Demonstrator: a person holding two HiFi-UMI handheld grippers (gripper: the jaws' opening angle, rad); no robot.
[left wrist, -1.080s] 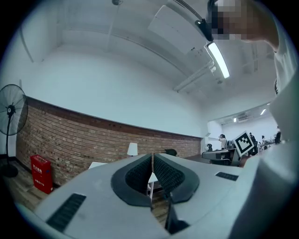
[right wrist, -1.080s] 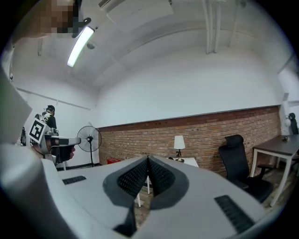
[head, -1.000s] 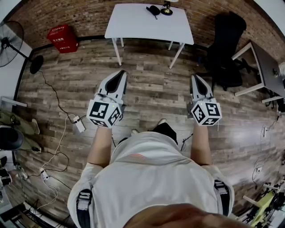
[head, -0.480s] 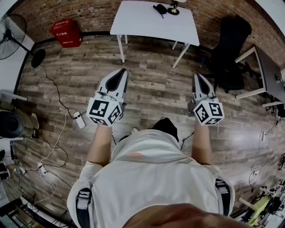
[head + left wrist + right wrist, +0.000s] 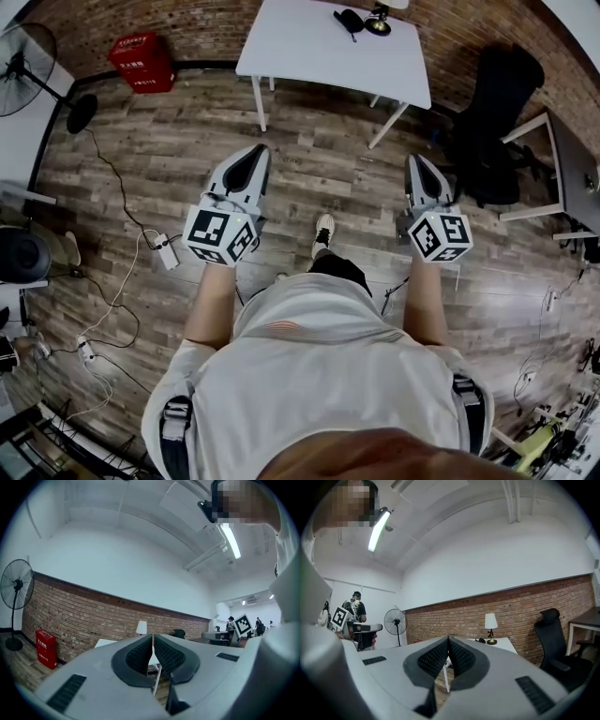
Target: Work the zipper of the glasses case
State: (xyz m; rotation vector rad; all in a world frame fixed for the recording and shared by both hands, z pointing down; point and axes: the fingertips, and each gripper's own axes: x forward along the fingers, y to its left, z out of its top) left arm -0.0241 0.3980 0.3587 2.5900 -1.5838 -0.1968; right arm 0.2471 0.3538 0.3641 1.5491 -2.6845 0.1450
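Note:
The glasses case (image 5: 350,21) is a small black case lying at the far edge of a white table (image 5: 319,47), beside a small lamp (image 5: 379,22). Both grippers are held up in front of the person, well short of the table and above the wooden floor. My left gripper (image 5: 254,152) is shut with nothing between its jaws. My right gripper (image 5: 413,160) is likewise shut and empty. In the right gripper view the shut jaws (image 5: 448,638) point toward the table, where the case (image 5: 480,641) shows as a dark shape left of the lamp (image 5: 490,628). The left gripper view shows closed jaws (image 5: 153,635).
A red box (image 5: 142,61) and a standing fan (image 5: 23,80) are at the far left. A black office chair (image 5: 492,112) and a second desk (image 5: 572,150) stand at the right. Cables and a power strip (image 5: 167,255) lie on the floor at left. The person's shoe (image 5: 323,231) is stepping forward.
The person has stepped forward: a shoe now shows ahead of the body, and the table has slid right and up in the head view. Both grippers stay shut in the same pose.

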